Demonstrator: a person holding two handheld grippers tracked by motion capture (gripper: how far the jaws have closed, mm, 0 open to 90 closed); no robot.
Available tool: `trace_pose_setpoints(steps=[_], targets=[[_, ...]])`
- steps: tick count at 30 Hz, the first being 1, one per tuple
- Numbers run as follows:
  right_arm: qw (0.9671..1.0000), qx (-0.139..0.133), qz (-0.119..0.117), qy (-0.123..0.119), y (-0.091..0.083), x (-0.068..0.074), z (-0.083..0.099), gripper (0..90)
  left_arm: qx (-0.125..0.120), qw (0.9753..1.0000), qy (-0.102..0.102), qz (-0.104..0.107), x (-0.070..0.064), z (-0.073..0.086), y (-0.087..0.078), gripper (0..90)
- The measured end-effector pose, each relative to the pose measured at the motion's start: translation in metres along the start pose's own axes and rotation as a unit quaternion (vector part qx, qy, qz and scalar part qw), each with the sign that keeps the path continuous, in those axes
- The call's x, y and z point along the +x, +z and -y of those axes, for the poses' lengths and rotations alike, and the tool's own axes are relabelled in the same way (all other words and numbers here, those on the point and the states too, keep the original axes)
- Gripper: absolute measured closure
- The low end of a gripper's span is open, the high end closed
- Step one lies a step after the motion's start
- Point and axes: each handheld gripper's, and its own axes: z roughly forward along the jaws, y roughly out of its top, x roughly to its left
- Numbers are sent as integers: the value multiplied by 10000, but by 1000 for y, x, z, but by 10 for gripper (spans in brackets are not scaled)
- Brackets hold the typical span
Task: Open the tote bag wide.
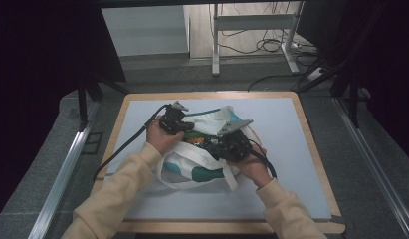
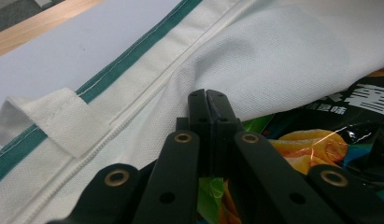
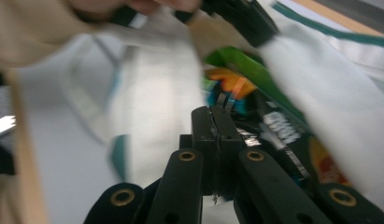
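Observation:
A white canvas tote bag (image 1: 207, 172) with teal trim lies in the middle of the table. Its mouth is held up, and a green, orange and black snack packet (image 1: 194, 141) shows inside. My left gripper (image 1: 184, 128) is at the bag's upper rim. In the left gripper view it (image 2: 208, 95) is shut, pinching the white fabric (image 2: 273, 56) just above the packet (image 2: 311, 140). My right gripper (image 1: 212, 145) reaches into the mouth from the right. In the blurred right gripper view it (image 3: 216, 112) is shut on a thin edge of the packet (image 3: 273, 126), with the left gripper (image 3: 248, 18) above.
The bag rests on a pale grey mat (image 1: 291, 129) over a wooden-edged table (image 1: 311, 149). A bag strap (image 1: 232, 177) trails toward the front, and a strap loop (image 2: 59, 121) lies beside the teal seam. Cables and a metal frame (image 1: 252, 30) stand on the floor beyond.

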Motion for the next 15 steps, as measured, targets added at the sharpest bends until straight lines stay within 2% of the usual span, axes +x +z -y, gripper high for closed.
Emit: trace_pose_setpoints(steps=[3,5,8,10,15], targets=[[9992,349,183,26,17,-3,1,895,-4,10000,18,21,0,0,-2,900],[9987,467,215,-29,25,-2,2,895,-11,10000,22,22,0,0,-3,900],[9971,632,387,-150,32,1,5,895,-15,10000,21,24,0,0,-3,900],[9970,668,352,-140,33,1,5,895,-21,10000,17,27,-1,0,-3,900],[9981,589,-9,-202,31,8,10,895,-35,10000,15,15,-1,0,-4,900]])
